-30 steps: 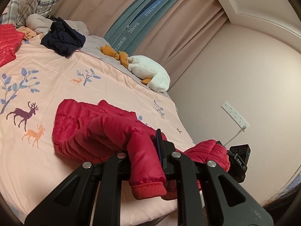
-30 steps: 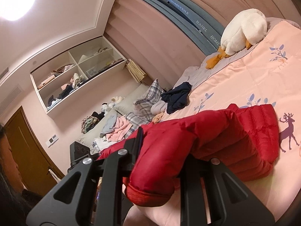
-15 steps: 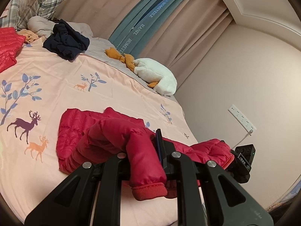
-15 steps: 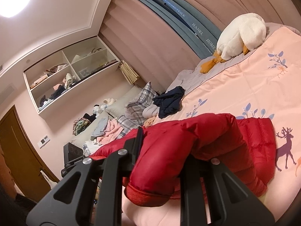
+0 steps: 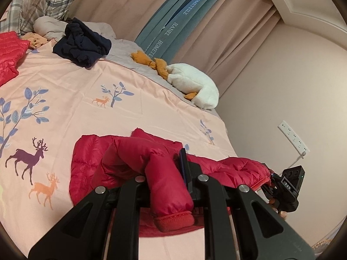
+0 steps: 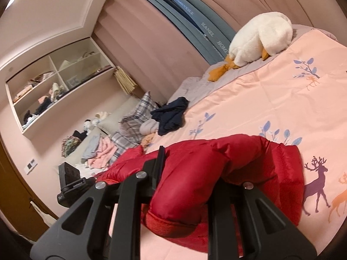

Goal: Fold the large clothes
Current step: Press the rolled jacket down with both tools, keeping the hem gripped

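A red puffer jacket [image 5: 91, 164] lies bunched on the pink deer-print bed cover [image 5: 76, 91]. My left gripper [image 5: 164, 169] is shut on one of its sleeves, whose knit cuff [image 5: 173, 221] hangs toward the camera. My right gripper [image 6: 190, 173] is shut on the other sleeve, with its cuff [image 6: 167, 223] drooping the same way. Both sleeves are lifted off the cover, over the jacket's body [image 6: 286, 173]. Each gripper shows at the edge of the other's view: the right gripper [image 5: 288, 186] and the left gripper [image 6: 71, 182]. The sleeves hide one finger of each gripper.
A navy garment [image 5: 82, 41], plaid pillows [image 5: 43, 6] and a second red garment [image 5: 8, 54] lie at the bed's head. A white plush goose [image 5: 195, 84] rests by the curtains. A socket strip [image 5: 292, 136] hangs on the wall. Clothes [image 6: 97, 151] are piled below wall shelves [image 6: 54, 86].
Both grippers have carried their sleeves further in over the bed, toward the jacket's body. The grips are unchanged and the jacket's body has stayed put.
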